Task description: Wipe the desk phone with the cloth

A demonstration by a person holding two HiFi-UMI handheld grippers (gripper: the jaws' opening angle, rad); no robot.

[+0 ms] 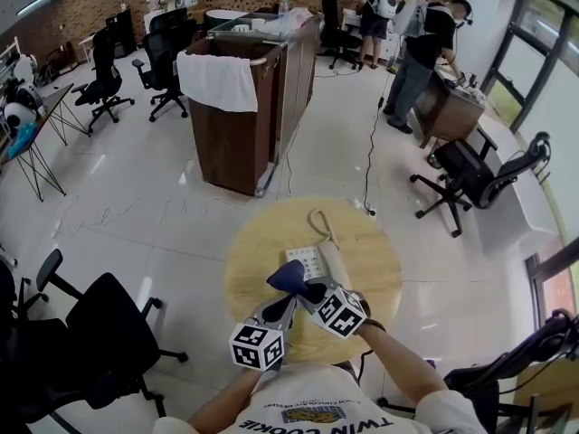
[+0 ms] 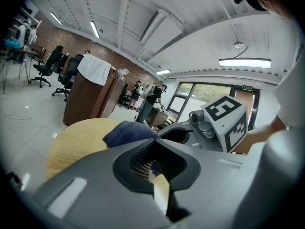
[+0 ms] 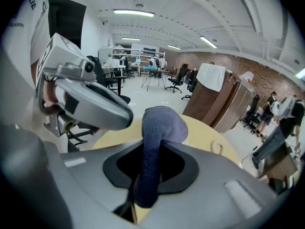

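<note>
A white desk phone (image 1: 310, 260) with its handset lies near the middle of a round wooden table (image 1: 262, 242). Just in front of it a dark blue cloth (image 1: 289, 277) is bunched up above the tabletop. My right gripper (image 1: 306, 289) is shut on the cloth (image 3: 164, 123), which rises as a thick roll out of its jaws. My left gripper (image 1: 282, 298) meets the cloth from the left; its jaws look shut, with a small bit of blue (image 2: 153, 167) at their tips. The cloth's bulk (image 2: 126, 132) shows just beyond them.
A loop of cord (image 1: 318, 220) lies on the table behind the phone. A black office chair (image 1: 104, 328) stands to the left of the table. A brown cabinet (image 1: 235, 143) draped with a white towel stands beyond, and people work at desks at the far right.
</note>
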